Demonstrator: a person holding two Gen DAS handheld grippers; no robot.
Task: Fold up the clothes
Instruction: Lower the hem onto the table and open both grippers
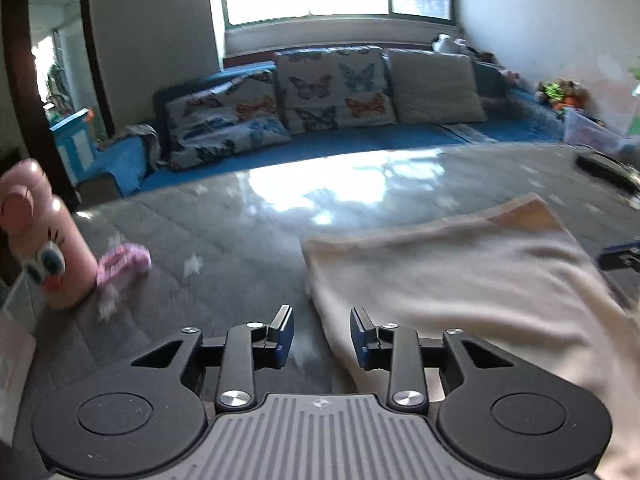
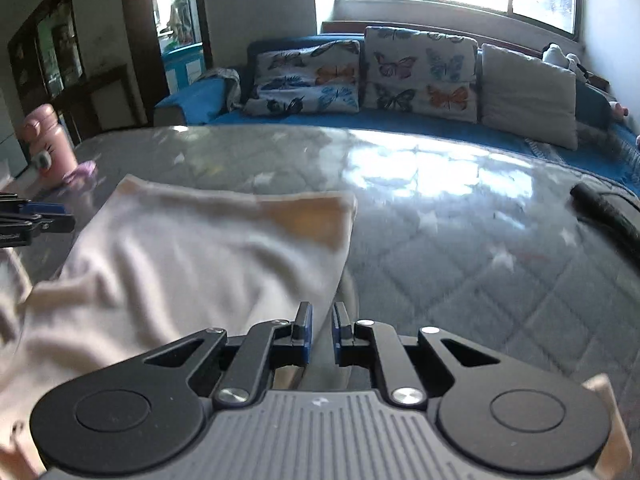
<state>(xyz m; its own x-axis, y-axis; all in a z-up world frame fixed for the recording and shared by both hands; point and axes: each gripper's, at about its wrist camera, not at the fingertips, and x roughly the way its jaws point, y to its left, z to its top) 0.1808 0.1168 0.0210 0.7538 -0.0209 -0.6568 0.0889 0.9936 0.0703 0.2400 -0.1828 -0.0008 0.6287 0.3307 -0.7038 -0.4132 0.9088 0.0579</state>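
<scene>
A cream cloth (image 1: 460, 280) lies folded flat on the glossy grey quilted table (image 1: 224, 232). It also shows in the right wrist view as the cream cloth (image 2: 192, 256), with a tan band along its far edge. My left gripper (image 1: 322, 334) stands open at the cloth's near left edge, which runs between the jaws without being pinched. My right gripper (image 2: 321, 330) is open by a narrow gap at the cloth's near right corner, with nothing clamped. Each gripper's tip shows at the edge of the other's view, the right gripper (image 1: 620, 258) and the left gripper (image 2: 36, 220).
A pink bottle (image 1: 40, 240) with a cartoon face stands at the table's left, a small pink item (image 1: 124, 264) beside it. A black object (image 2: 604, 212) lies at the table's right edge. A blue sofa (image 1: 360, 140) with butterfly cushions stands beyond the table.
</scene>
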